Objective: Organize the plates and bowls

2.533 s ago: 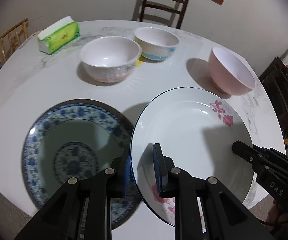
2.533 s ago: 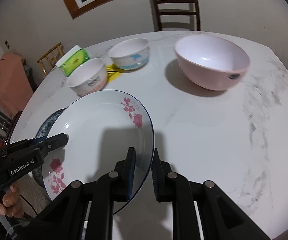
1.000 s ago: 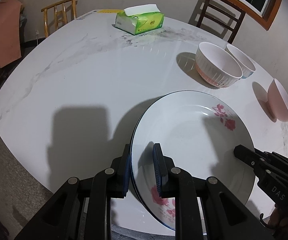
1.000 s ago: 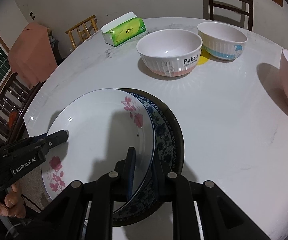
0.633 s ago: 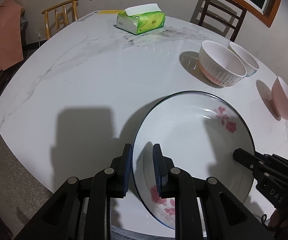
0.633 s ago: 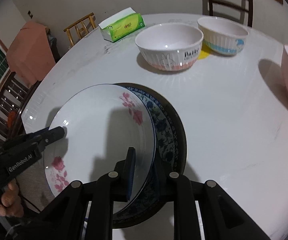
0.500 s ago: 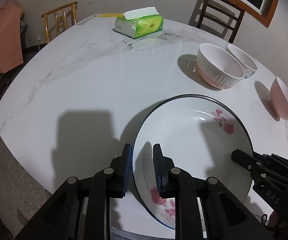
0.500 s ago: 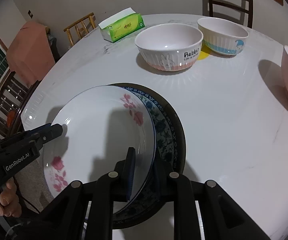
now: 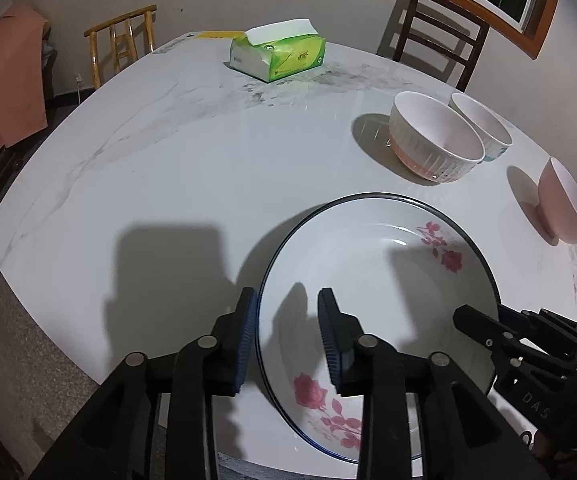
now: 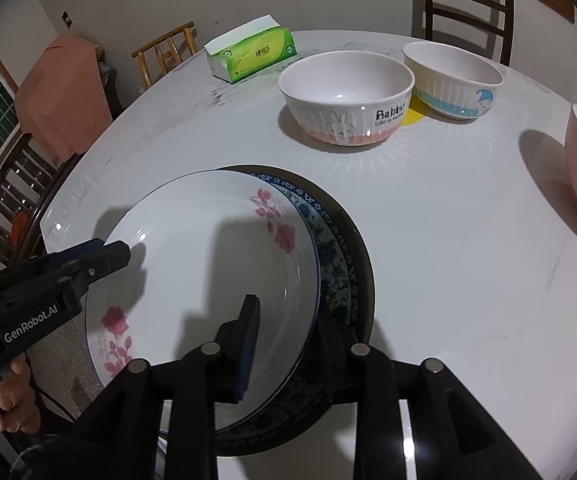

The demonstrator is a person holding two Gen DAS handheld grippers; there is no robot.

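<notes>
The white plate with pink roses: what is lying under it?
A blue-patterned plate with a dark rim lies under the white rose plate. Only its right edge shows in the right wrist view; its centre is covered.

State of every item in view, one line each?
Rose plate: stacked in blue plate, offset left.
Blue plate: flat on table.
Rabbit bowl: upright, empty.
Blue-striped bowl: upright, empty.
Pink bowl: upright.
Tissue box: open.
Left gripper: open.
Right gripper: open.

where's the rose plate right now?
The rose plate lies on the blue patterned plate at the table's near edge, both open tongs, left and right, straddling its rim.
</notes>
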